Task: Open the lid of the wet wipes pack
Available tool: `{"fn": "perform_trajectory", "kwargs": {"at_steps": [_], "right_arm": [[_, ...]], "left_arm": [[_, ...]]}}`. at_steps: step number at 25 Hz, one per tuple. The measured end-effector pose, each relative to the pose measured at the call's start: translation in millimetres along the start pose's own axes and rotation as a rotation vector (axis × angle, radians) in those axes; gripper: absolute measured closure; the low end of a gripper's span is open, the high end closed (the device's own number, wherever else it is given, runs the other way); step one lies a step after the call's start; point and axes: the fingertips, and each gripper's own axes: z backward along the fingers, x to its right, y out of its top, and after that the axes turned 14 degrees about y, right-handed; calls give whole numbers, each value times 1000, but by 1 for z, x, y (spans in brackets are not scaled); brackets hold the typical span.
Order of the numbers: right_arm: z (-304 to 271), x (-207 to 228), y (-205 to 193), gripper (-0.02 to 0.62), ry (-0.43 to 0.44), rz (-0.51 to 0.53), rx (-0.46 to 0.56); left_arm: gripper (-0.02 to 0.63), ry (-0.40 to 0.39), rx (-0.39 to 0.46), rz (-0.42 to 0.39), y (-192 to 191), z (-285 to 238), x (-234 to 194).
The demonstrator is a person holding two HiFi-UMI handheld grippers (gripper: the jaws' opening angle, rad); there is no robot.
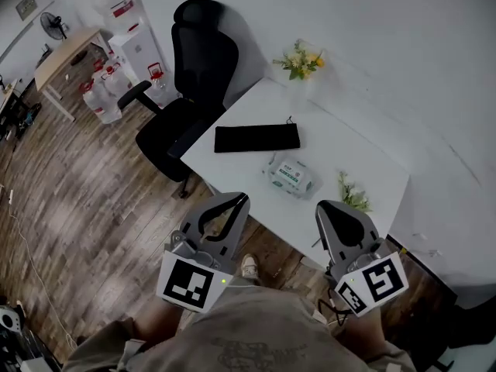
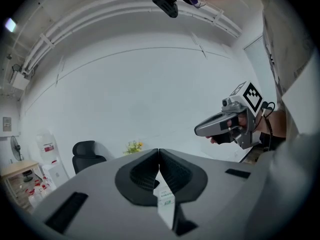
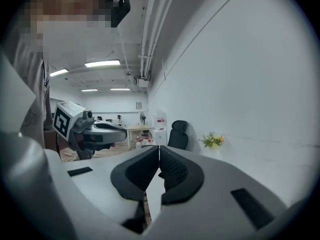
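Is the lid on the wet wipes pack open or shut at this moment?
Shut, as far as the head view shows: the lid lies flat on the wet wipes pack, with no flap raised.

Near edge open; plant crowds the pack's right.
Btwn you and the pack (image 1: 290,175) the table (image 1: 341,149) is bare, so there's room to come straight in over the near edge. A small plant (image 1: 353,195) stands near the pack's right side, just ahead of your R gripper (image 1: 322,206), so it's tight there. Beyond the pack a flat black pouch (image 1: 256,138) lies low, apart from it, w/ bare top btwn. Flowers (image 1: 303,60) sit at the far corner, well clear. The chair (image 1: 186,99) blocks the table's left end. The wall (image 1: 403,68) shuts the far side.
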Motion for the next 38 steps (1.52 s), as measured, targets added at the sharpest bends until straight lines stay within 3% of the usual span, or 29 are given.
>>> {"fn": "perform_trajectory", "kwargs": {"at_steps": [12, 20, 26, 28, 31, 38], "right_arm": [[-33, 36, -21, 563, -5, -29, -72], [-46, 74, -21, 563, 6, -23, -54], [-62, 116, -22, 561, -6, -11, -37], [-70, 129, -31, 549, -6, -4, -52], [-83, 147, -53, 428, -15, -12, -102], [-113, 171, -129, 408, 9, -36, -246]], "left_arm": [[589, -8, -26, 24, -18, -41, -21], [589, 31, -46, 39, -18, -66, -24], [589, 41, -73, 1, -22, -104, -24], [588, 33, -88, -22, -30, -118, -22], [589, 25, -121, -29, -47, -140, -16], [589, -24, -245, -26, -111, -181, 7]]}}
